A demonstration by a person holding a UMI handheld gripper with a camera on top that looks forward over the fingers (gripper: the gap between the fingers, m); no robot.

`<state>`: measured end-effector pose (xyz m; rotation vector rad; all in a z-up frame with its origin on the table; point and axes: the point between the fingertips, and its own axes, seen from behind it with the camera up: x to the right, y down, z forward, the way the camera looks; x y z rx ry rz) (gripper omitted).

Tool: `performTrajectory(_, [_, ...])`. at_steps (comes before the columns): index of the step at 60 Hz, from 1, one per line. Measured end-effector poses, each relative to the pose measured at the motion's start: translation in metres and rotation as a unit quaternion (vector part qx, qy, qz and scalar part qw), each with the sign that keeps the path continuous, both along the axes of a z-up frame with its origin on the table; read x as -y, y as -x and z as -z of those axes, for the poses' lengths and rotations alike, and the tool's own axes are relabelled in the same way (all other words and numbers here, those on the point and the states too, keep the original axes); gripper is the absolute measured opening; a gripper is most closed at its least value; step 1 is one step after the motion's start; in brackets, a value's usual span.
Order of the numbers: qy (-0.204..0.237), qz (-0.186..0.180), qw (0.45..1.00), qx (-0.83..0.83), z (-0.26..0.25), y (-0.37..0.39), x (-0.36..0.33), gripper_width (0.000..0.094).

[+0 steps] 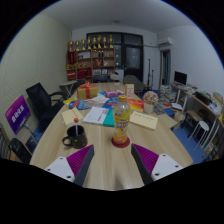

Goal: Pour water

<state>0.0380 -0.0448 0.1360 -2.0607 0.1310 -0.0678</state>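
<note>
Approaching the bottle [122, 120]; claw [112, 163] released, nothing held.

Bottle stands upright on the counter [110, 170], just ahead of the fingers, roughly on the midline between them, on a small red coaster. Black mug [75, 135], the likely receiver, sits left of it, near but apart. Step judged: reach before grasp, pour not begun. Next move calls for a straight advance until the pads [80, 160] flank the bottle, then closing. Bare counter lies ahead of the fingers; papers and boxes crowd behind the bottle, chairs [42, 100] at the left edge.
</note>
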Motion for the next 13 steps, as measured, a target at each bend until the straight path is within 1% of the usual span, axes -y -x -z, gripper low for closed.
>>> performTrajectory(7, [-0.002,0.018,1.0,0.008,-0.038,0.035,0.068,0.0827])
performTrajectory(13, [-0.006,0.027,1.0,-0.002,-0.066,0.067,0.115,0.082])
